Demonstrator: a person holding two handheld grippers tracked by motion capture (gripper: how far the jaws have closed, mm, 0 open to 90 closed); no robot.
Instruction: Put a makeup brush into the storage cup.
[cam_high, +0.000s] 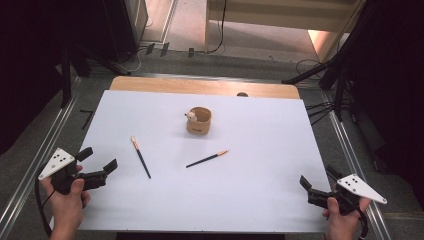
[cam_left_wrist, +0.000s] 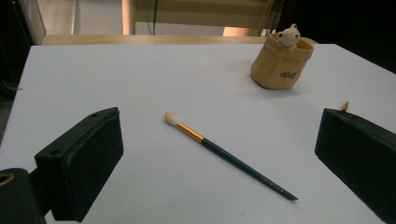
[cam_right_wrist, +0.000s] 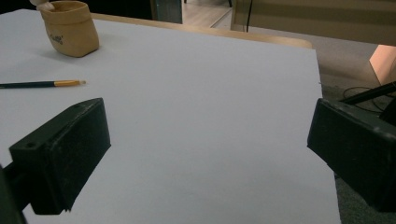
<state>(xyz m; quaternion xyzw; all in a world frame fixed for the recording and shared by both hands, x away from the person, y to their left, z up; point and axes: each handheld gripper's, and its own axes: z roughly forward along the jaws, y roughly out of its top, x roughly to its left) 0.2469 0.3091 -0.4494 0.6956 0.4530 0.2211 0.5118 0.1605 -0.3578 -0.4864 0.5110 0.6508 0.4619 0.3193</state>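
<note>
A tan pouch-like cup (cam_high: 199, 120) (cam_left_wrist: 280, 64) (cam_right_wrist: 70, 28) with a small white bear on its rim stands at the middle back of the white sheet (cam_high: 250, 150). A fluffy-tipped brush (cam_high: 140, 156) (cam_left_wrist: 229, 156) with a dark handle lies left of centre. A second, thinner brush (cam_high: 207, 159) (cam_right_wrist: 42, 84) lies nearer the middle; its gold tip (cam_left_wrist: 345, 106) peeks past a jaw. My left gripper (cam_high: 98, 163) (cam_left_wrist: 219, 163) is open at the sheet's left edge, empty. My right gripper (cam_high: 318, 179) (cam_right_wrist: 208, 158) is open near the front right corner, empty.
The wooden table edge (cam_high: 200, 86) shows beyond the sheet. Dark stands and cables (cam_high: 325, 75) sit on the floor behind and to the right. Metal rails (cam_high: 30, 165) run along both sides of the table.
</note>
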